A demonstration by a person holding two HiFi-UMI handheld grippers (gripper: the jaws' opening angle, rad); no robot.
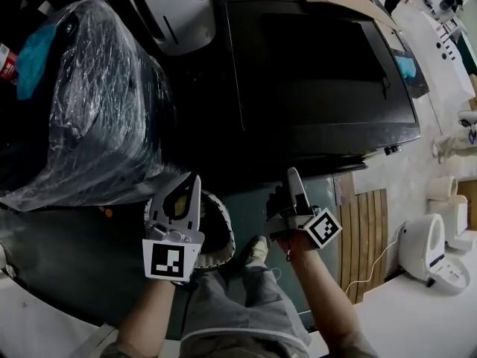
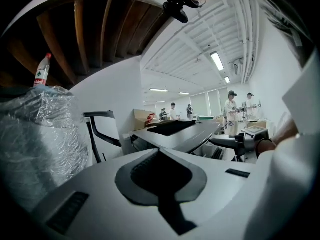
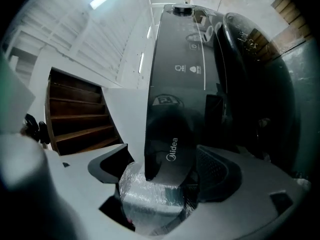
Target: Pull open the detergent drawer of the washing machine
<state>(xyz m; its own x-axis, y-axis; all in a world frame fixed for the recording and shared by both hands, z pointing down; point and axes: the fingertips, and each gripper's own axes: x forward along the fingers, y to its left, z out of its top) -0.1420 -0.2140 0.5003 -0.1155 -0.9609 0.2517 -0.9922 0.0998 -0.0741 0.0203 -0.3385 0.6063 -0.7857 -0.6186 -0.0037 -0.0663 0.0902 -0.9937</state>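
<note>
The black Midea washing machine (image 1: 320, 66) fills the far middle of the head view, seen from above, so its front face is hidden there. To its left sits a bulky thing wrapped in clear plastic film (image 1: 82, 103), just beside the machine.

Both grippers hang low on the near side of the machine, and neither touches it. The left gripper (image 1: 186, 189) has its 2 jaws brought together with nothing between them. It looks over the washer's top toward the far room rather than at the front.

The right gripper (image 3: 160, 169) is rolled onto its side and faces the front panel. Its jaws stand wide apart and grip nothing - only the wrapped thing shows beyond the gap.

In that view the panel runs from the control knob (image 3: 182, 9) at the far end to the logo-bearing section (image 3: 172, 151) closest to the jaws. This section is probably the detergent drawer, though its handle recess cannot be made out.

The step in hand looks like the approach - the drawer is still flush and untouched. The next move calls for bringing the open right jaws up to that section, catching its edge or recess, and pulling straight out toward the person.
</note>
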